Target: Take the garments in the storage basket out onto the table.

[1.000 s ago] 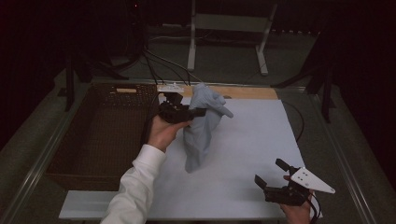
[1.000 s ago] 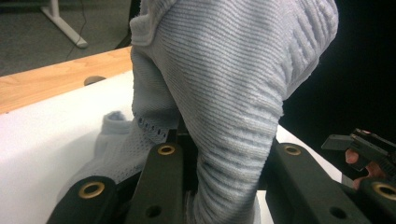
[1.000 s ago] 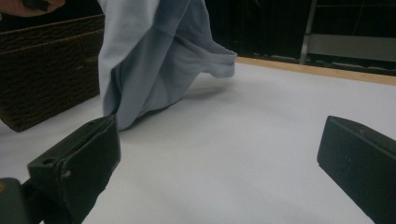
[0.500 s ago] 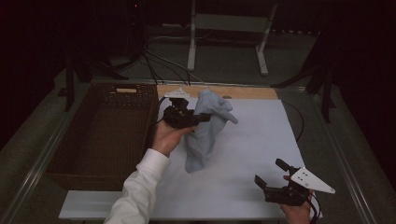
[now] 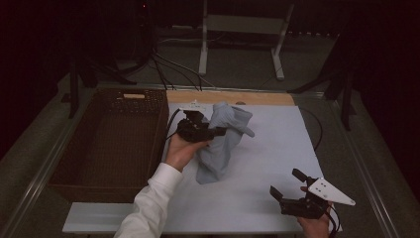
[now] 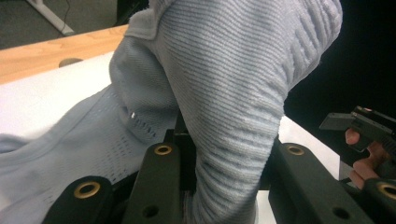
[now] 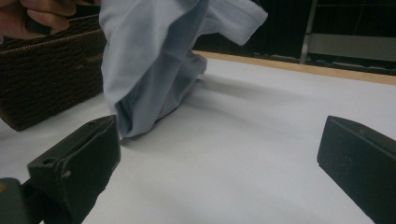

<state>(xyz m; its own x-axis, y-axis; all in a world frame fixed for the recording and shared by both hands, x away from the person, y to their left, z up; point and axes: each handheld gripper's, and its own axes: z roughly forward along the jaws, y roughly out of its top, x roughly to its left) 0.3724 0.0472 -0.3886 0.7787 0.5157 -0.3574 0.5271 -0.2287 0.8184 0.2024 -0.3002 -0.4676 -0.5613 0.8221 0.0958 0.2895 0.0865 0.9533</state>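
Best lowered slowly toward six o'clock: left gripper [image 5: 218, 132] clamped on pale blue garment [image 5: 223, 144], right gripper [image 5: 289, 186] agape.

Left gripper [image 5: 218, 132] lowered garment [image 5: 220, 144] (hem crumpling on table).

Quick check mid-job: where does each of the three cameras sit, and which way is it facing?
High view: above the near table edge, looking forward and down at the white table; white-sleeved forearm, both hands, left gripper and right gripper.
Left gripper view: on the left gripper, looking along black jaws clamped on the light blue knitted garment.
Right gripper view: low over the table, between open jaws, facing the dark wicker basket.
Shared: all show the garment.
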